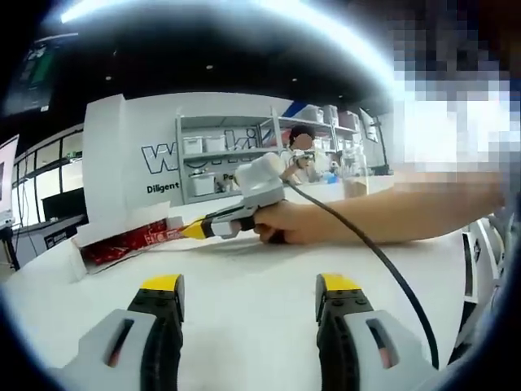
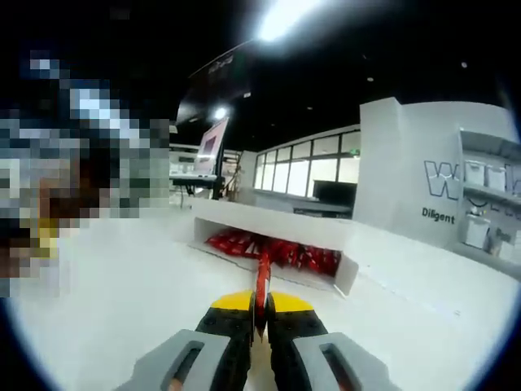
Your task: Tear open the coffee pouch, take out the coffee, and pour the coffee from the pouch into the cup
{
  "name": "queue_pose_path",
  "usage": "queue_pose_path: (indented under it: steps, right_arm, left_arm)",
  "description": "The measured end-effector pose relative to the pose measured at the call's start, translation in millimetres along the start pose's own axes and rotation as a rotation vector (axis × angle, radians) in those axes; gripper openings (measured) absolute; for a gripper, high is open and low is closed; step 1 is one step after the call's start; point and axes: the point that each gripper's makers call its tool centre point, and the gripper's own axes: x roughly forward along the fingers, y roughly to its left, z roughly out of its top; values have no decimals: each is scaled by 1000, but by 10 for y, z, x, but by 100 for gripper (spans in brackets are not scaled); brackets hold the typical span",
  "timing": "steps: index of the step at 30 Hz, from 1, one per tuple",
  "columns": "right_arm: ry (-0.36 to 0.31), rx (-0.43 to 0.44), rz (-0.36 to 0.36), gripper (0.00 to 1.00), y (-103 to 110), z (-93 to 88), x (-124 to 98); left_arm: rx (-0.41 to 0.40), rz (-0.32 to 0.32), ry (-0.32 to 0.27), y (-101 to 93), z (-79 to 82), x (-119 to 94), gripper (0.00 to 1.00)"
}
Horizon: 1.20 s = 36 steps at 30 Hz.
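In the left gripper view, the left gripper (image 1: 248,295) hovers low over a white table (image 1: 244,326), its two yellow-tipped jaws spread wide with bare tabletop between them. Beyond it, a person's hand (image 1: 285,221) grips the right gripper (image 1: 192,230), which reaches in from the right — its yellow tips pressed together on the edge of a red coffee pouch (image 1: 159,235). The pouch sticks out toward a shallow white box (image 1: 89,244) at the far left of the table, where more red pouches (image 1: 118,243) lie. A black cable (image 1: 383,261) trails from the right gripper across the table. Behind stand a white wall with lettering and shelves (image 1: 228,155) of white bins.

In the right gripper view, the right gripper (image 2: 261,305) points along the table (image 2: 122,301) toward the open white box (image 2: 277,228), its jaws closed together and pinching the red coffee pouch (image 2: 263,273) edge-on — the pouch rises as a thin upright red strip between the yellow tips. The box sits just ahead, well apart from the jaws, with a row of red pouches (image 2: 277,248) inside it. Windows (image 2: 301,175) and the lettered white wall (image 2: 431,179) fill the background.
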Motion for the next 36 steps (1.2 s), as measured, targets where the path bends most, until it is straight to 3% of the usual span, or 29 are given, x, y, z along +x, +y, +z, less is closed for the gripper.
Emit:
queue_pose_path:
  steps: [36]
  right_arm:
    - [-9, 2, -8, 7, 67, -6, -168]
  left_arm:
    - [15, -29, -16, -54, 25, -4, 67]
